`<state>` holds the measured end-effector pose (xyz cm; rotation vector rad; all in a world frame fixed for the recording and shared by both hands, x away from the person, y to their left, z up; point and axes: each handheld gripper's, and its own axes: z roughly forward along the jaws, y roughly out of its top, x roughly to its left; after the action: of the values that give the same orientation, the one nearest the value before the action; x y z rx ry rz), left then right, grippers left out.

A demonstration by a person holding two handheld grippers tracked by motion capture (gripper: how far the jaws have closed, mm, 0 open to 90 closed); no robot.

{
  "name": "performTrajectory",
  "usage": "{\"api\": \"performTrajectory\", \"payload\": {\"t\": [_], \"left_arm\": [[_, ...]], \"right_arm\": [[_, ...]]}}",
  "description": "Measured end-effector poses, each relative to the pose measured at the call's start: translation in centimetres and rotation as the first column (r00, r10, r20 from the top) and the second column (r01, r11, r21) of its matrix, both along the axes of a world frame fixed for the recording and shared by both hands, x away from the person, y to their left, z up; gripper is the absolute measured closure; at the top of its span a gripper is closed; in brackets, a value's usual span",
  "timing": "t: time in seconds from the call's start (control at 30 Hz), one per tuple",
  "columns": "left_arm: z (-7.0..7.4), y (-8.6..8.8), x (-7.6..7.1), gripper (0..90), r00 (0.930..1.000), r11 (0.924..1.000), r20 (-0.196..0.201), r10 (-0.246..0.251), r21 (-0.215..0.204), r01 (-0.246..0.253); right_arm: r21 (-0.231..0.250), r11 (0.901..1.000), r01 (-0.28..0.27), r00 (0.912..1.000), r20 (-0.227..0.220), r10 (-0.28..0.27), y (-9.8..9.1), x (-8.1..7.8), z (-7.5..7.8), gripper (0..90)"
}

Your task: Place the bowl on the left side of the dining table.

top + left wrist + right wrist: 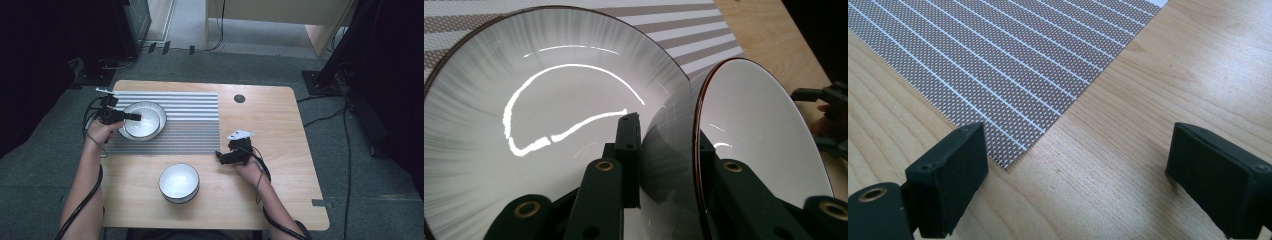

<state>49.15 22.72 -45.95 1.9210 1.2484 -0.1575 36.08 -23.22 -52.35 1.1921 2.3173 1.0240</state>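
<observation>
A: Bowl [141, 122] sits on plate [161, 113], upper left, on striped mat [195, 125]; left gripper [134, 117] clamps its rim.
B: Right gripper [220, 156] spread, empty; second bowl [179, 182] lower centre.

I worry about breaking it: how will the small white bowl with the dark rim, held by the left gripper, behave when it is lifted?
The small white glazed bowl looks like ceramic, so probably stiff and fragile. Its glossy wall may slip, since the left gripper pinches only the rim. It leans on the larger white plate and could scrape it.

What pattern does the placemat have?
Stripes: thin white lines on a finely dotted grey-brown weave, on the placemat; clearest in the right gripper view.
</observation>
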Motion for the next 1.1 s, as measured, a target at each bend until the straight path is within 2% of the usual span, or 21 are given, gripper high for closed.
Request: {"api": "performTrajectory", "payload": {"t": [0.17, 0.43, 0.67, 0.77, 1.1], "left_arm": [[-0.5, 0.2, 0.5, 75.0, 0.9999, 1.0, -0.004, 0.009, -0.002, -0.009], [-1.2, 0.1, 1.3, 75.0, 1.0, 0.9998, -0.008, 0.006, 0.019, -0.005], [-1.8, 0.5, 1.8, 75.1, 0.9996, 0.9996, -0.018, 0.023, 0.016, -0.022], [-1.9, 0.6, 2.0, 75.2, 0.9996, 0.9997, -0.016, 0.022, 0.011, -0.022], [-2.3, 1.5, 2.5, 76.5, 0.9982, 0.9985, -0.022, 0.056, 0.001, -0.056]], "right_arm": [[0.001, 1.0, 0.003, 1.0, 0.001, -0.003, 0.0, 0.0, 0.0, 9.0], [-0.001, 1.0, 0.003, 1.0, 0.0, -0.003, 0.0, -0.1, 0.0, 9.3], [-0.001, 1.0, 0.002, 1.0, 0.002, -0.002, 0.0, -0.1, 0.0, 9.5], [0.006, 1.0, -0.007, 1.0, 0.007, 0.007, 0.0, -0.2, 0.1, 13.9], [0.006, 0.9999, -0.008, 0.9999, 0.008, 0.008, 0.0, -0.2, 0.0, 14.0]]}}
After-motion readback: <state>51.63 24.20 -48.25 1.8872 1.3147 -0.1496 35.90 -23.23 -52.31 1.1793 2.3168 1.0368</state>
